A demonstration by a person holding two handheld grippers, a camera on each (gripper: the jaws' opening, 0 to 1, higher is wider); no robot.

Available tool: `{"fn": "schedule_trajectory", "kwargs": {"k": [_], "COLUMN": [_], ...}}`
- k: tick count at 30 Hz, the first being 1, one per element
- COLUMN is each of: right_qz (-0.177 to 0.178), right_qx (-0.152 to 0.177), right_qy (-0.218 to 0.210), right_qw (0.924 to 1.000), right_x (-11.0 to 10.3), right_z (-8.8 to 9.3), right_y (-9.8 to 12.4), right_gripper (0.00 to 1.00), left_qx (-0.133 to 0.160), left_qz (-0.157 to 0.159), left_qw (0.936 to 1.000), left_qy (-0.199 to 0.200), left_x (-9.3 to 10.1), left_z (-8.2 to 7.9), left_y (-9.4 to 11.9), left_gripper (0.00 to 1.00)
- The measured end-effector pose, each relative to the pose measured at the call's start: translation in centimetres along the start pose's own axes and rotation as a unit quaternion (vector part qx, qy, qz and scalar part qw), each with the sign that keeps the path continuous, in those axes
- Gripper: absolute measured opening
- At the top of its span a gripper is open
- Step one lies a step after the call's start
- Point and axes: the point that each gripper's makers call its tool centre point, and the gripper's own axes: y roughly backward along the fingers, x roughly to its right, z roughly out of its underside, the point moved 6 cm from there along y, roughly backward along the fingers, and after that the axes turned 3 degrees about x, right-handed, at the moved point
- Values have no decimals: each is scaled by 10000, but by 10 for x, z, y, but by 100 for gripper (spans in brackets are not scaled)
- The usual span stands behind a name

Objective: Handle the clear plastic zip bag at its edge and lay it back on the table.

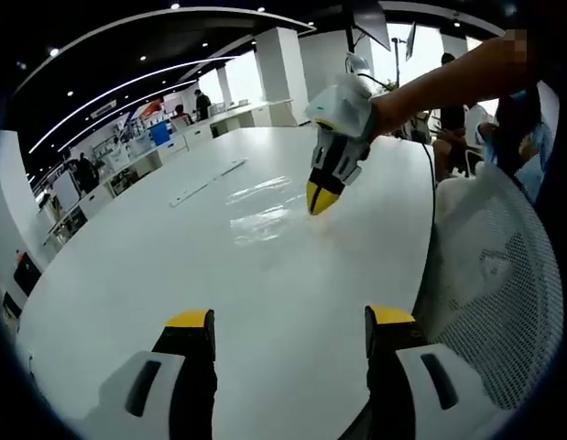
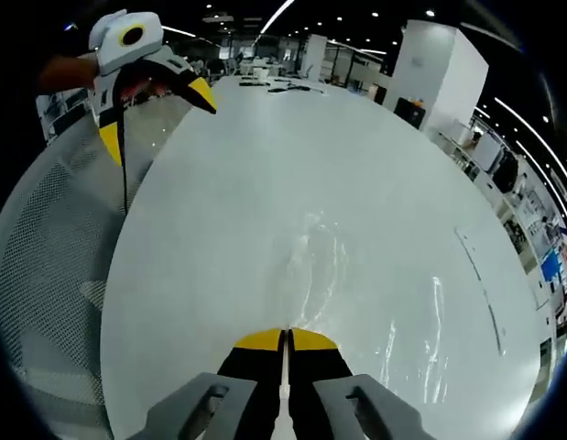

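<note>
While the bag (image 1: pixel 265 206) lies flat on the table (image 1: pixel 173 293), the right gripper (image 2: pixel 287 335) has its near edge.
Its jaws are pressed together at that edge, though film between them can't be made out; the bag stretches away ahead. The left gripper (image 1: pixel 289 323), jaws apart, hangs well back.

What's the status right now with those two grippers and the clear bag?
Left gripper open, holding nothing. Right gripper shut at edge of clear zip bag, which lies flat on white table. Nothing in the way.

Both grippers: grey bodies, black fingers (image 1: pixel 193 353), yellow tips.
</note>
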Motion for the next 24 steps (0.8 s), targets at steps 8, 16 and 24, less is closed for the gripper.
{"fn": "schedule_trajectory", "kwargs": {"k": [8, 16, 24], "right_qz": [-74, -122, -412], "right_qx": [-6, 60, 113], "right_qy": [296, 419, 928], "right_qw": [9995, 9990, 9948], "right_x": [-11, -16, -34], "right_z": [-8, -8, -17], "right_y": [6, 16, 24], "right_gripper": [0, 0, 0], "left_qx": [19, 30, 13], "left_qz": [40, 69, 143], "left_qw": [9999, 9997, 9994], "left_qy": [-106, -213, -323], "left_x": [1, 3, 7], "left_z": [-3, -6, -7], "left_y": [-3, -5, -8], "left_gripper": [62, 61, 60]}}
